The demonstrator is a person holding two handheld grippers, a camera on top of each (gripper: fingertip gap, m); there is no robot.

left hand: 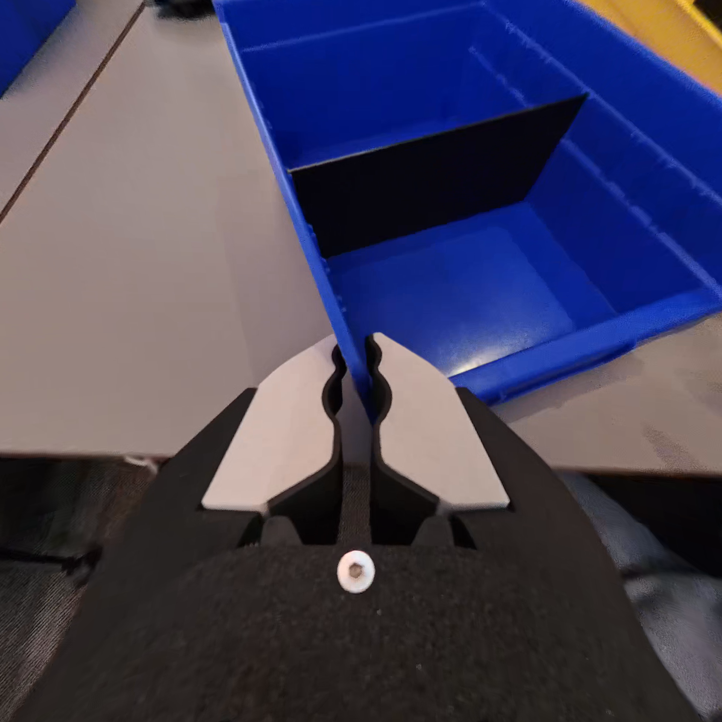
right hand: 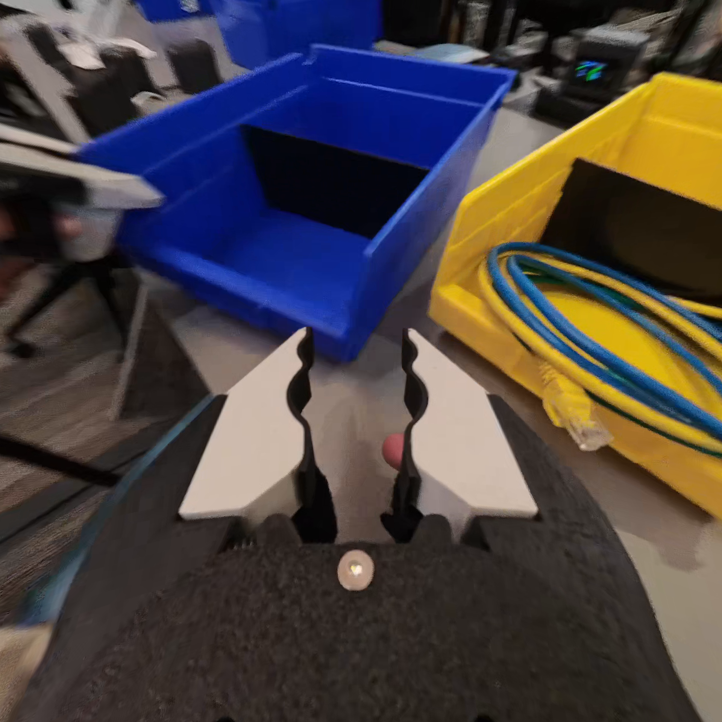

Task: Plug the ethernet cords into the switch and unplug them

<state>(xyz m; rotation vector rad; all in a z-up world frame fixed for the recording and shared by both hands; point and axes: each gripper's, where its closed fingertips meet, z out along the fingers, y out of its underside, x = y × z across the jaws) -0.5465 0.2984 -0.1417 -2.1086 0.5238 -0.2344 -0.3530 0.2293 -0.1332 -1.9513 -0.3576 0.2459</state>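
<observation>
The left gripper (left hand: 354, 353) is nearly clenched, empty, at the blue bin's (left hand: 644, 312) corner. The right gripper (right hand: 357, 344) is released above the tabletop (right hand: 519, 129); cords (right hand: 609, 312) lie in the yellow bin (right hand: 488, 250).

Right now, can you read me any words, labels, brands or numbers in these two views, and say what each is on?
None can be read.
The blue bin, yellow bin and cords: no writing shows.
The lit screen far behind: coloured marks, too blurred to read.
</observation>
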